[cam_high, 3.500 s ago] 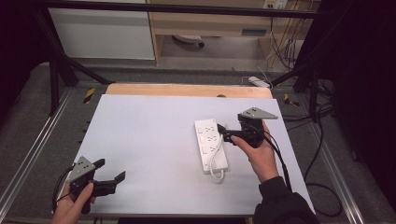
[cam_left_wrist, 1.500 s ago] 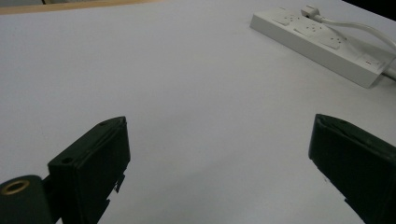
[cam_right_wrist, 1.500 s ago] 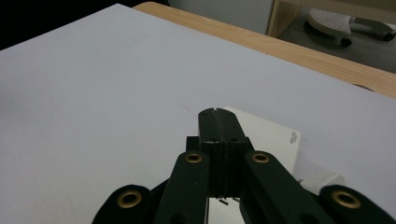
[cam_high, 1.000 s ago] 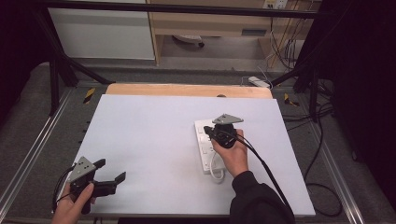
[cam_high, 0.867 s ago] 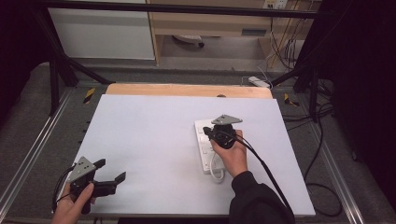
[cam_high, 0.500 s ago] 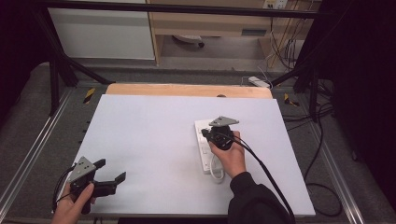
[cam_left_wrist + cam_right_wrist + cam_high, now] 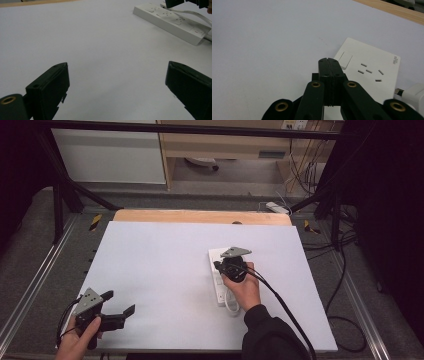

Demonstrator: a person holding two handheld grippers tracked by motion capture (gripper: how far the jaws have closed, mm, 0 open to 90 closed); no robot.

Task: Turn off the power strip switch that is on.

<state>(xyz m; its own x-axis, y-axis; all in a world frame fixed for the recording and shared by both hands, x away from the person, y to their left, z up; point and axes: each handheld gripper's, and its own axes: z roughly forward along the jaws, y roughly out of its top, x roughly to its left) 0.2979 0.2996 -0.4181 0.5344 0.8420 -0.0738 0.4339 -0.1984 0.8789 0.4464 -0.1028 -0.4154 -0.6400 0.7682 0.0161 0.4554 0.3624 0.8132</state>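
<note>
Right tool [image 7: 218, 266]: black, two-jawed, held in the person's right hand [image 7: 244, 287] over the right-centre of the desk [image 7: 165, 270]; jaws pressed flat together with nothing between them, the joined tips [image 7: 329, 62] poised at the near edge of a white power strip [image 7: 218, 277], close by its rocker switch [image 7: 344, 60]; whether they touch the strip cannot be told. A grey three-cornered plate [image 7: 235, 252] sits on top of this tool and a black cable [image 7: 280, 300] trails back along the dark sleeve [image 7: 267, 335]. Left tool [image 7: 119, 305]: same make, held in the left hand [image 7: 77, 342] at the near left corner of the desk, jaws spread wide and empty, pointing across the bare surface toward the strip, well apart from it. Power strip: long white body lying flat on the desk, right of centre, its length running away from the person; socket holes [image 7: 369, 72] and small grey lettering visible on its face in the right gripper view; a white plug [image 7: 412, 96] at its edge and a white cord [image 7: 231, 304] looped at its near end. Desk: pale matte top with a strip of bare wood [image 7: 200, 216] along the far edge. Surroundings: black frame posts, grey floor, loose cables at the right.
</note>
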